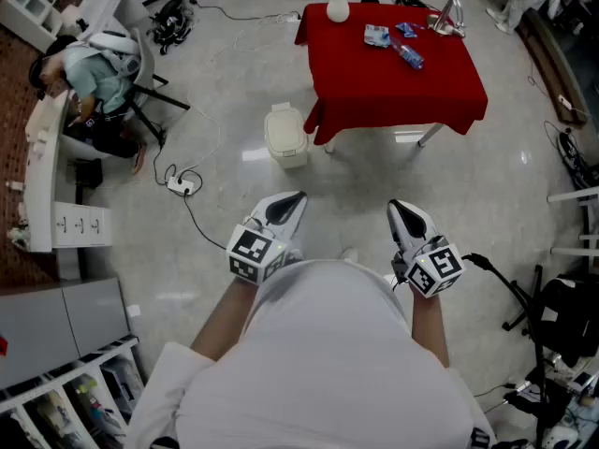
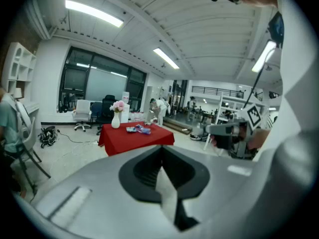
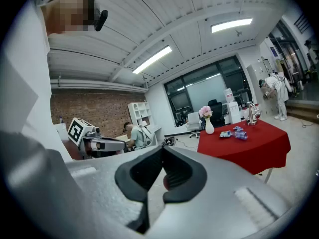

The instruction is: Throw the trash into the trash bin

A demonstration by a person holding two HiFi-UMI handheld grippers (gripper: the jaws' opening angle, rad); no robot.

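Red table (image 1: 393,92) with trash (image 1: 408,52) on top, well ahead of empty, closed left claw (image 1: 296,200) and right claw (image 1: 397,208).

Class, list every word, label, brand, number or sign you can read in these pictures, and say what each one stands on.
No text can be read anywhere.
On the left marker cube and the right marker cube: black-and-white square patterns only, no letters.
On the packets on the red table: print too small to read.
On the bin: no label shows.
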